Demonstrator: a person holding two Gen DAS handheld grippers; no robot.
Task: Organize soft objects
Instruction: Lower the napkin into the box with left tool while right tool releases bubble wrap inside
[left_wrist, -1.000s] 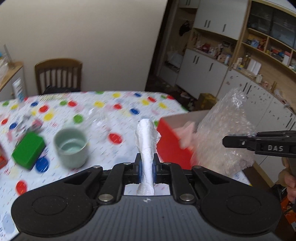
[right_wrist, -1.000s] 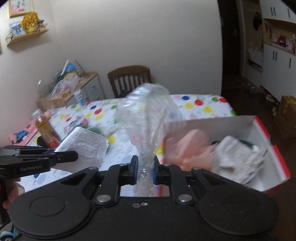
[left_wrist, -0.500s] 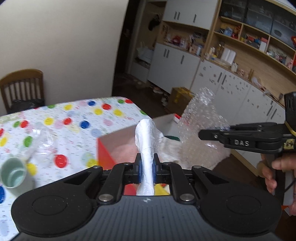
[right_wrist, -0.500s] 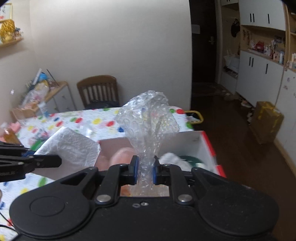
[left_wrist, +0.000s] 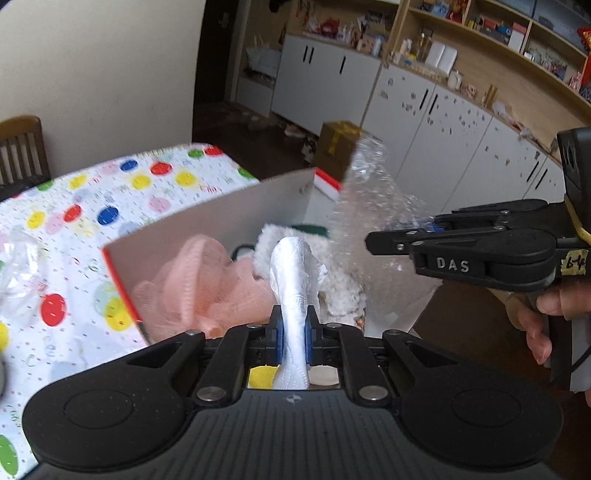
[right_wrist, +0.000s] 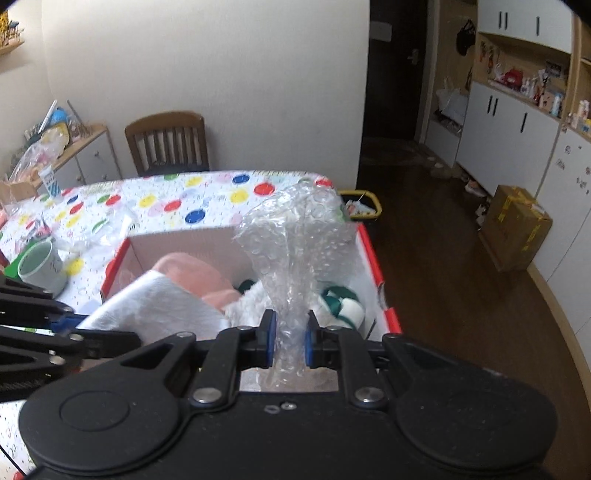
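Our left gripper (left_wrist: 293, 334) pinches limp paper towel (left_wrist: 295, 280), right gripper (right_wrist: 288, 338) clamps springy bubble wrap (right_wrist: 295, 236), box (right_wrist: 373, 266) at twelve o'clock.

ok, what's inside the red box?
In the red box: pink mesh pouf, fluffy white cloth, green-and-white roll. The held bubble wrap and white cloth hide the rest.
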